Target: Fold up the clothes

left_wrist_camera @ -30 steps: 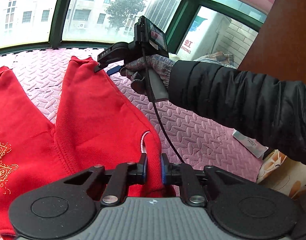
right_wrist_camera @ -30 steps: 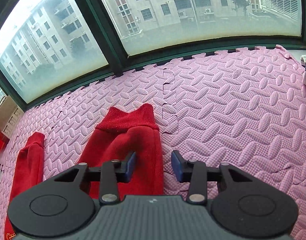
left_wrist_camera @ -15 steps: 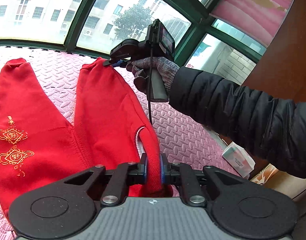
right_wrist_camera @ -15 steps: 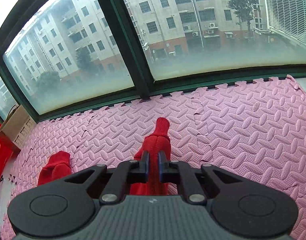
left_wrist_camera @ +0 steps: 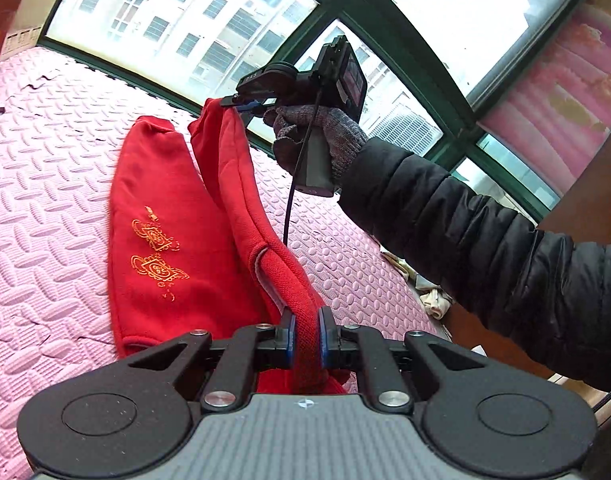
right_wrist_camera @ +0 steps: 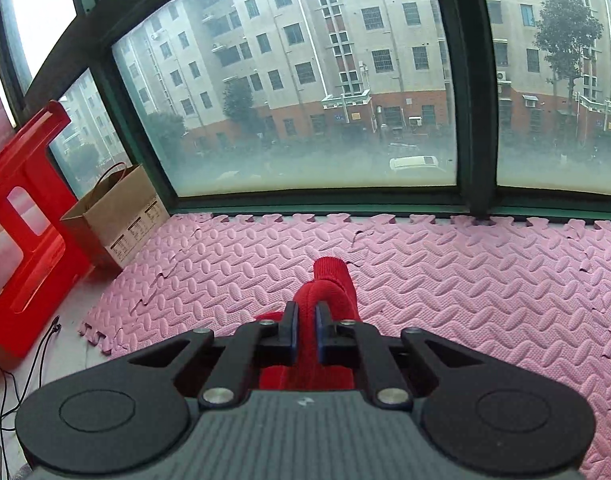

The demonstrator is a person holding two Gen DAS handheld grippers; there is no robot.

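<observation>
Red trousers (left_wrist_camera: 157, 208) with gold embroidery lie on the pink foam mat (left_wrist_camera: 45, 184). One leg rests flat; the other is lifted off the mat between both grippers. My left gripper (left_wrist_camera: 305, 334) is shut on the waistband end of that lifted leg. In the left wrist view my right gripper (left_wrist_camera: 235, 103), held by a gloved hand, is shut on the cuff of the same leg. The right wrist view shows the right gripper (right_wrist_camera: 305, 330) pinching the red cuff (right_wrist_camera: 331, 280), which sticks out past the pads above the mat.
A green-framed window (right_wrist_camera: 305, 200) borders the mat's far edge. A red plastic stool (right_wrist_camera: 21, 216) and a cardboard bag (right_wrist_camera: 113, 220) stand at the left. Cables (right_wrist_camera: 29, 364) lie on the bare floor beside the mat. A wooden cabinet (left_wrist_camera: 593, 200) and crumpled cloth (left_wrist_camera: 433, 300) sit to the right.
The right gripper shut on the trouser cuff and lifted it. Both grippers swung the raised leg leftward toward the flat leg, and the views rolled.
</observation>
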